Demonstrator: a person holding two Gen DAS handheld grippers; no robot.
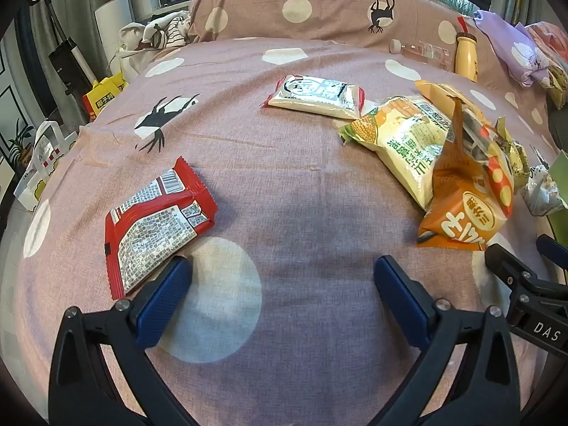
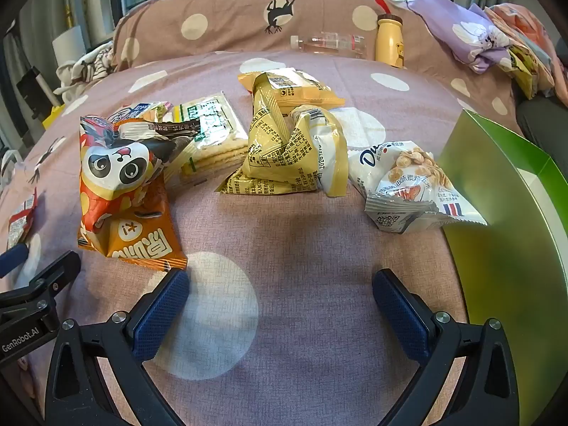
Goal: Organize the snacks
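Note:
Snack packets lie on a pink dotted bed. In the left wrist view, my left gripper [image 1: 282, 273] is open and empty, with a red packet [image 1: 156, 220] just beyond its left finger, a white packet [image 1: 316, 96] farther off, and a yellow-green corn bag [image 1: 401, 145] and orange panda bag [image 1: 465, 209] to the right. In the right wrist view, my right gripper [image 2: 280, 287] is open and empty, before the orange panda bag [image 2: 124, 191], a cracker pack [image 2: 213, 131], yellow packets [image 2: 287, 156] and a white corn packet [image 2: 411, 188].
A green box [image 2: 507, 234] stands open at the right. A clear bottle [image 2: 330, 44] and a yellow bottle [image 2: 390, 41] rest against the pillow [image 2: 230, 17]. Purple bedding [image 2: 475, 32] is piled at back right. Bags and clutter [image 1: 103, 96] sit off the bed's left.

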